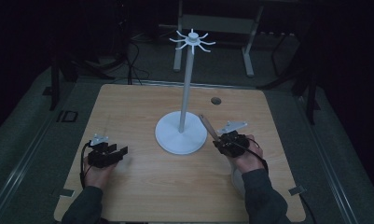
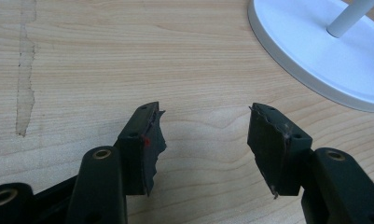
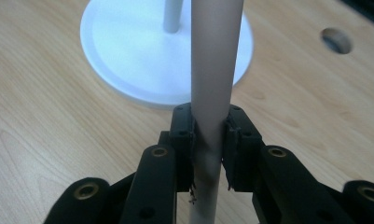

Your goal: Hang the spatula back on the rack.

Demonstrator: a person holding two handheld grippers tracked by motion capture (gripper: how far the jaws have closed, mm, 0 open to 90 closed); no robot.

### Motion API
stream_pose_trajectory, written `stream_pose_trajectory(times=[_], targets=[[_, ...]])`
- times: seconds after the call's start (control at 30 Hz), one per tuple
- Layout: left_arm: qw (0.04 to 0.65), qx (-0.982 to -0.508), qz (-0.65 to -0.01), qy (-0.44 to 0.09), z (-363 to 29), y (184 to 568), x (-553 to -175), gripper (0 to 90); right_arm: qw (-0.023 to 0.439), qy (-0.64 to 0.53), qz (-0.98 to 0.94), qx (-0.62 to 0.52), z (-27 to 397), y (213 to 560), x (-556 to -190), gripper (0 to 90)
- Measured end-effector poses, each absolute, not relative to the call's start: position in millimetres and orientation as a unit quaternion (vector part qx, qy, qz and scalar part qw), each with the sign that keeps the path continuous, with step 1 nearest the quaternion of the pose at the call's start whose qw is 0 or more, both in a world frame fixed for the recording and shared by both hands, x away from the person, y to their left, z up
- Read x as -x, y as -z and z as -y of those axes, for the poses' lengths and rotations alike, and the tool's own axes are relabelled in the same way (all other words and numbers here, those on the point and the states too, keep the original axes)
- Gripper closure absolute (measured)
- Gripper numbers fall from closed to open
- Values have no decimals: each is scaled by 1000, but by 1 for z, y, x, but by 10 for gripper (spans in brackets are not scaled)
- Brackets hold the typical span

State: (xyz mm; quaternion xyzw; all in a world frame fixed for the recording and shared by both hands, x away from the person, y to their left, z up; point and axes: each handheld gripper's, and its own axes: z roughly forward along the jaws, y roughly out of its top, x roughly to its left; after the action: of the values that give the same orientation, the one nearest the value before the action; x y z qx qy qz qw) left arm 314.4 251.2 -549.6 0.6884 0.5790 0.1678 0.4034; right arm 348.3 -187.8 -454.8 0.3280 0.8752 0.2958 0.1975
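From the high view I see one wooden table, one white stand with a round base, a thin pole and a crown of small hooks at the top, and two grippers, each one in a hand of the person. The right gripper is just beside the base of the stand, at its right side, and it holds one thin rod that points up and slants toward the pole. In this view the rod looks brownish and short, and I cannot see how the jaws stand on it. The right gripper view makes this clear: the two black jaws are pressed on the rod from both sides, and the rod runs upward between them, pale and round like a tube, in front of the white base. This view also shows one round hole in the table top, beyond the stand. The left gripper rests low over the table, well apart from the stand, at the left. In the left gripper view its jaws are wide apart with bare wood between them, and the pads look torn at their edges; the rim of the white base is at the upper right.
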Motion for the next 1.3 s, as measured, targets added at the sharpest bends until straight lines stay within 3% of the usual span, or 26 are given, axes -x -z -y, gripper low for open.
stream_pose_trajectory(times=[0.57,1.3], targets=[[404,-688,-579,-168,-251,549,-314,447,246,-375,-825,-344,210,430,-329,756],[404,-689,-578,-168,-251,549,-314,447,260,-447,-779,-354,213,408,-324,755]])
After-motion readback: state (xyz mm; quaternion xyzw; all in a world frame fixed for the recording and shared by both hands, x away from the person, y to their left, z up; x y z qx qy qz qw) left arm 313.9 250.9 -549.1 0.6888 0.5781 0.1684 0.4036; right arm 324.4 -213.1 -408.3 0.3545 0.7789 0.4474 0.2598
